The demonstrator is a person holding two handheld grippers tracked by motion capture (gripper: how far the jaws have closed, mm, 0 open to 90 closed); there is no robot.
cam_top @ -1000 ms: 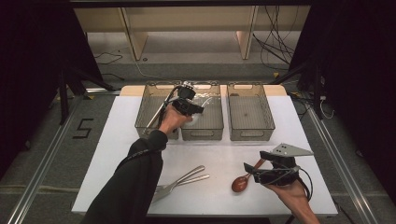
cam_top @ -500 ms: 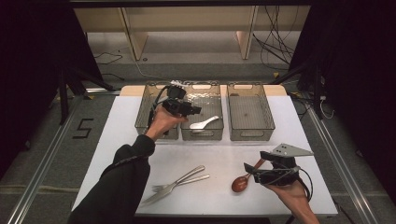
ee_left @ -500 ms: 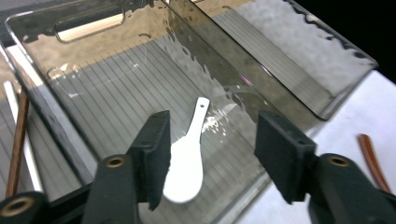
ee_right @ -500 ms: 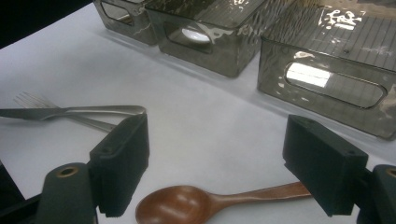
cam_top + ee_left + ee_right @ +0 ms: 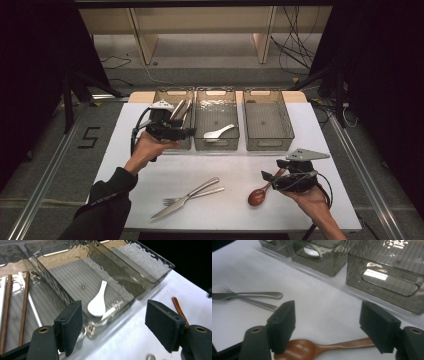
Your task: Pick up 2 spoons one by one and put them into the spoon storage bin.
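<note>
A white ceramic spoon [image 5: 220, 132] [image 5: 97, 305] lies in the middle clear bin [image 5: 216, 145]. My left gripper [image 5: 189, 131] [image 5: 113, 325] hovers by the near corner of the left bin [image 5: 172, 96]. Its jaws have just been opening and nothing is between them. A wooden spoon [image 5: 257, 196] [image 5: 312, 348] lies on the white table at the front right. My right gripper [image 5: 272, 171] [image 5: 328, 325] sits low over it, one jaw on each side of the handle. These jaws have just been closing a little, but the pads stand apart from the wood.
The left bin holds chopsticks [image 5: 23, 307] and metal cutlery. The right bin [image 5: 267, 120] [image 5: 387, 282] stands beside the middle one. A steel fork and knife [image 5: 190, 195] [image 5: 249, 295] lie crossed at the table's front centre. The table edge [image 5: 235, 227] is close to the right hand.
The left gripper let the white spoon go into the middle bin, opened, and drew back to the left and nearer. The right hand stayed put, its jaws slightly narrower.
</note>
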